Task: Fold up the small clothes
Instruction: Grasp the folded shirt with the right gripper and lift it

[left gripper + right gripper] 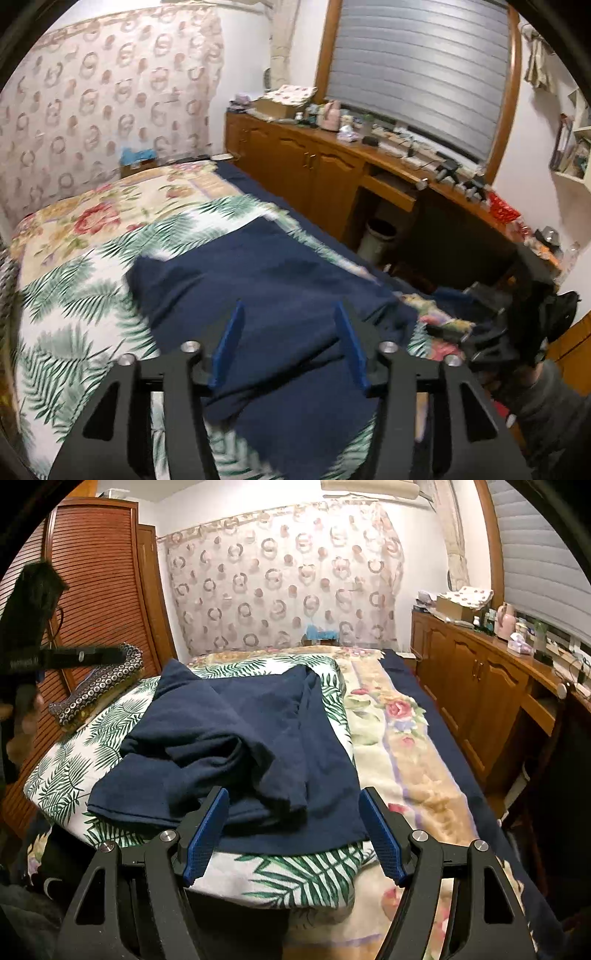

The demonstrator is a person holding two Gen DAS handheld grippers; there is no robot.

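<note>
A navy blue garment (258,277) lies rumpled and partly folded over itself on a palm-leaf cloth (74,295) spread on the bed. My left gripper (290,304) hovers over the garment's near part. Its blue fingers (231,343) stand apart and hold nothing. In the right wrist view the same navy garment (240,738) lies with one layer lapped over the right side and loose folds at the left. My right gripper (292,794) is open at the garment's near edge, with the hem lying between and beyond its fingers (205,838), unpinched.
The palm-leaf cloth (314,878) lies on a floral blanket (399,738). A pile of dotted fabric (107,683) lies at the bed's left edge by a louvred wardrobe (92,572). Wooden cabinets (295,166) with a cluttered top run along the right, a waste bin (380,236) below.
</note>
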